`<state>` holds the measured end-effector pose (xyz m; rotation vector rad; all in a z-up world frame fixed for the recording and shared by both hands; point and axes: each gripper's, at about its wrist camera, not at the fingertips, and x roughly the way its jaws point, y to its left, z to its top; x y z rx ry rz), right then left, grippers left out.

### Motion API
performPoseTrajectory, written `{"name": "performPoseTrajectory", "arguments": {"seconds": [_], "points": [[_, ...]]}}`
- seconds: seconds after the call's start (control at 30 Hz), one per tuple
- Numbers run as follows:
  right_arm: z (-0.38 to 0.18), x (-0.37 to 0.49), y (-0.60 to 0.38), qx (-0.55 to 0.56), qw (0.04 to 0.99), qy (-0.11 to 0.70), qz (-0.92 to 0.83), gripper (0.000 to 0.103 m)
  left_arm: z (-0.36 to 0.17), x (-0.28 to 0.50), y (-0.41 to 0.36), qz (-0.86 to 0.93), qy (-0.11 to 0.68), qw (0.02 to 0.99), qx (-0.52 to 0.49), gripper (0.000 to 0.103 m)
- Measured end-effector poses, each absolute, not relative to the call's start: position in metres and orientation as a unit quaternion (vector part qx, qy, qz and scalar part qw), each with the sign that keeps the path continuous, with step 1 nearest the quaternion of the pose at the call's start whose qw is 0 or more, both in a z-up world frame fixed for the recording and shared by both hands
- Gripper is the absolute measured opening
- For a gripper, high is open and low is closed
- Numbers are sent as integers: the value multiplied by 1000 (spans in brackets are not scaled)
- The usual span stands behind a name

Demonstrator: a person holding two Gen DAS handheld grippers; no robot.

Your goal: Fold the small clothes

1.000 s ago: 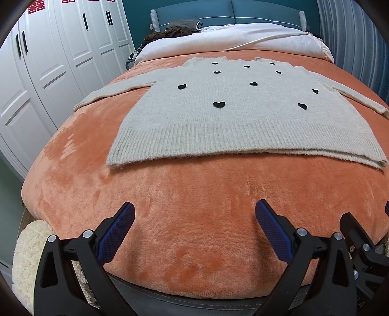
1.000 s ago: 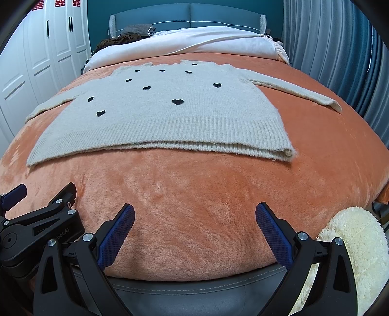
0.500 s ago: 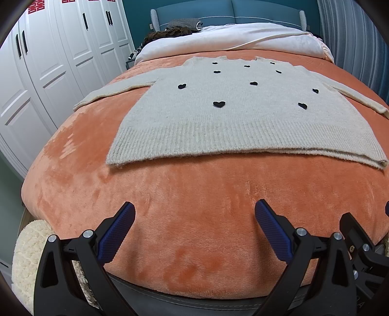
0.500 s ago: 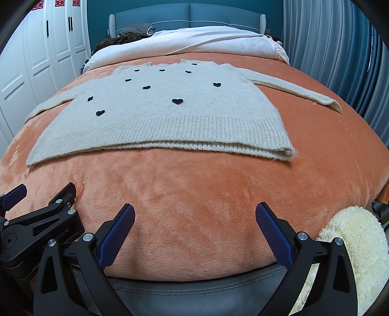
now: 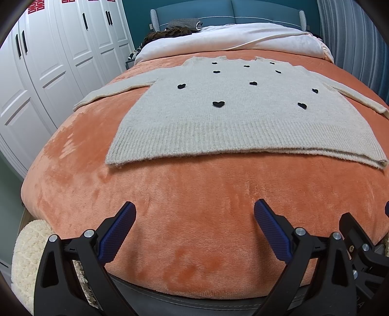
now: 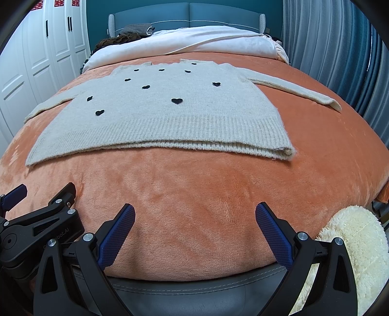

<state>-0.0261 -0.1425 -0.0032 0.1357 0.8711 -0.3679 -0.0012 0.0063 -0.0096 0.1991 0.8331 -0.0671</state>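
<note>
Sweater [image 5: 243, 116] lies flat, face up, mid-bed on blanket [image 5: 194, 206]; beige fuzzy knit, ribbed hem nearest the cameras, small black hearts [image 5: 218, 104] scattered over the front; both sleeves spread out sideways, right sleeve [image 6: 299, 91] angled toward the curtain side; hem corner at right looks doubled, two layers showing; blanket is orange plush, smooth nap, rounded over the bed edge; white duvet [image 6: 206, 40] bunched behind at blue padded headboard [image 6: 189, 12]; left gripper [image 5: 194, 231] released, blue textured pads wide apart, empty, hovering over blanket near bed foot; right gripper [image 6: 194, 231] likewise spread, grasping nothing; cream fluffy rug [image 6: 352, 243] below; white panelled wardrobe [image 5: 48, 73] left.
</note>
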Motion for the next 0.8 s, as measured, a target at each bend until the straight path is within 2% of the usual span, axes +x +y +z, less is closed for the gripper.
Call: {"name": "performPoseTrajectory", "arguments": {"seconds": [0.13, 0.33, 0.43, 0.6, 0.8], "points": [[-3, -26, -144, 71, 888, 421, -172, 98, -9, -1, 7, -37, 406, 909, 91, 96], [17, -17, -183, 138, 895, 405, -127, 98, 10, 14, 22, -57, 414, 908, 39, 98], [39, -6, -249, 173, 899, 372, -154, 98, 25, 30, 41, -59, 424, 904, -7, 98], [62, 30, -429, 253, 867, 337, -266, 98, 40, 56, 64, -42, 425, 903, -49, 98], [44, 71, -613, 338, 799, 327, -375, 98, 37, 86, 72, -4, 442, 895, -60, 98]]}}
